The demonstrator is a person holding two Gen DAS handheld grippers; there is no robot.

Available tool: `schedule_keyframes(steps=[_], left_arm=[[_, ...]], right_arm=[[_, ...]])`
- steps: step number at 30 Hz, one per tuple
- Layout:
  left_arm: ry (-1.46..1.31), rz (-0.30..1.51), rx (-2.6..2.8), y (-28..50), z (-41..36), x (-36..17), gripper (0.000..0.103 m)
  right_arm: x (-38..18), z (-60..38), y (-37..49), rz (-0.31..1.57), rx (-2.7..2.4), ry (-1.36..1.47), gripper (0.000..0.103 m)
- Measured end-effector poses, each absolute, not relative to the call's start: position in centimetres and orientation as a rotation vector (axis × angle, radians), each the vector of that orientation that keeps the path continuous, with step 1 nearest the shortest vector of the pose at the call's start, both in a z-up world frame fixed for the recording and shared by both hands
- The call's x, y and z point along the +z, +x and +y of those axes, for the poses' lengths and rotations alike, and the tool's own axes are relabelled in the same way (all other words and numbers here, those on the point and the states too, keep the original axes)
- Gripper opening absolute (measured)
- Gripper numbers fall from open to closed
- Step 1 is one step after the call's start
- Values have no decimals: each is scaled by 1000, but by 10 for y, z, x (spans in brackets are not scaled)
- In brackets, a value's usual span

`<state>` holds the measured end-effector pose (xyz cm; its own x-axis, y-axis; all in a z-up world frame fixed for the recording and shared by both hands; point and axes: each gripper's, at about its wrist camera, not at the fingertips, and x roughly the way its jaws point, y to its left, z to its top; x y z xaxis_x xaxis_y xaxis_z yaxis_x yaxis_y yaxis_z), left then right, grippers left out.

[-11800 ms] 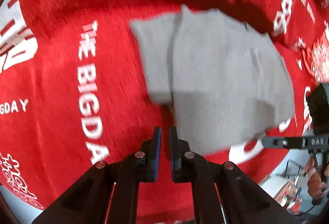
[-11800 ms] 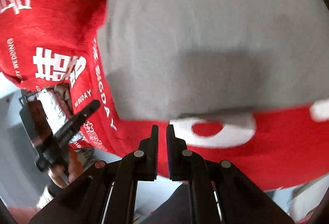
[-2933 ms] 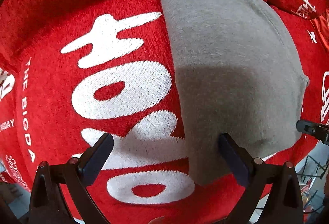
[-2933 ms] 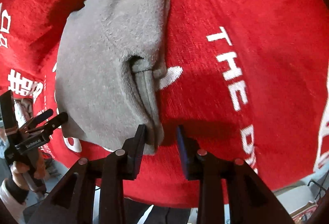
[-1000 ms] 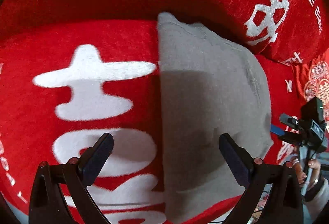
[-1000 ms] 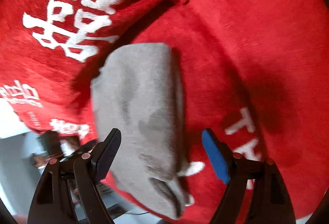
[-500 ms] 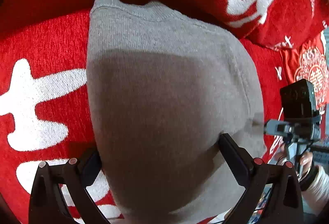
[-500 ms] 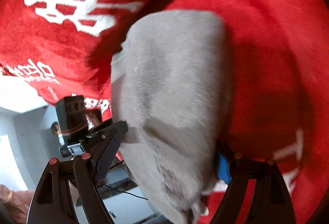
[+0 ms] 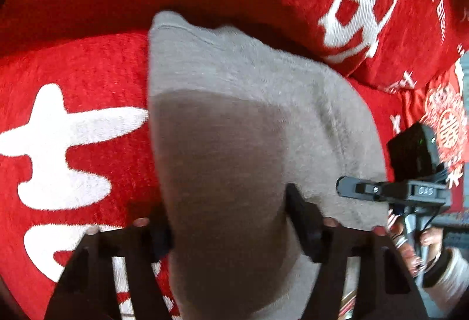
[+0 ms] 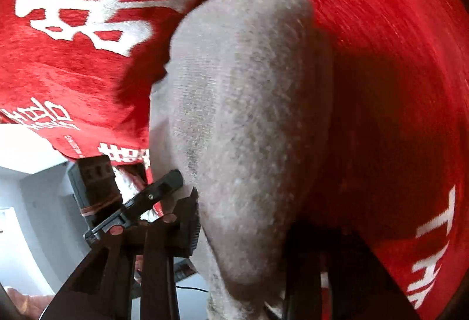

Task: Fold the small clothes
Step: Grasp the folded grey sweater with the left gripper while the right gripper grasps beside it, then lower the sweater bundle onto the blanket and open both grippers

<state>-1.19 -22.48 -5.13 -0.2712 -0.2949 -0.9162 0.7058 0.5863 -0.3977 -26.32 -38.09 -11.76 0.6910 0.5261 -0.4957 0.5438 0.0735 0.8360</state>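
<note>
One grey garment on red cloth. Two grippers: left, right, both closing, garment between jaws.

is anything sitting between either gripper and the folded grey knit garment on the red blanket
Nothing visible does. The folded grey knit garment already lies between the jaws of the left gripper and of the right gripper, both closing on its near end. Only the red blanket with white lettering lies beneath it.
</note>
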Motion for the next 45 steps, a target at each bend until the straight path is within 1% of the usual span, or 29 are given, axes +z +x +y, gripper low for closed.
schedule_keyframes(steps=[1, 2, 7, 13, 19, 23, 27, 31, 33, 34, 35, 36, 37, 39, 40, 44, 45], left_arm=[[344, 1572, -1002, -10, -223, -49, 56], [334, 1574, -1007, -9, -220, -47, 53], [317, 1555, -1071, -9, -212, -25, 49], [289, 1529, -1134, -5, -184, 13, 48], [252, 1522, -1123, 13, -129, 44, 48], [278, 1522, -1066, 22, -85, 50, 48], [273, 1555, -977, 33, -46, 35, 48], [301, 1587, -860, 43, -9, 10, 49], [314, 1558, -829, 45, 4, 9, 49], [305, 1551, -830, 46, 8, 11, 49], [284, 1534, -829, 48, 14, 16, 49], [274, 1522, -826, 50, 18, 19, 49], [270, 1501, -815, 52, 22, 22, 49], [282, 1476, -793, 55, 25, 25, 49], [298, 1467, -779, 56, 25, 23, 49], [371, 1476, -742, 54, 17, 7, 49], [387, 1474, -740, 52, 16, 3, 49]], right_arm=[[-113, -379, -263, 888, -11, 1570, 34], [-109, -377, -262, 872, -3, 1578, 34], [-83, -363, -257, 798, 32, 1620, 34], [-52, -335, -248, 777, 58, 1618, 34], [-35, -290, -229, 772, 133, 1656, 34], [-44, -247, -197, 820, 183, 1677, 34], [-58, -216, -165, 907, 188, 1662, 34], [-56, -201, -148, 1063, 108, 1511, 38], [-48, -204, -150, 1069, 82, 1472, 45], [-44, -208, -154, 1065, 52, 1461, 54], [-41, -212, -156, 1061, 19, 1451, 59], [-39, -217, -160, 1058, -20, 1451, 59], [-40, -221, -165, 1047, -60, 1477, 58], [-42, -223, -170, 1032, -104, 1526, 28], [-41, -222, -170, 1024, -115, 1524, 22], [-18, -206, -156, 1089, -179, 1284, 21], [-14, -203, -148, 1128, -213, 1177, 21]])
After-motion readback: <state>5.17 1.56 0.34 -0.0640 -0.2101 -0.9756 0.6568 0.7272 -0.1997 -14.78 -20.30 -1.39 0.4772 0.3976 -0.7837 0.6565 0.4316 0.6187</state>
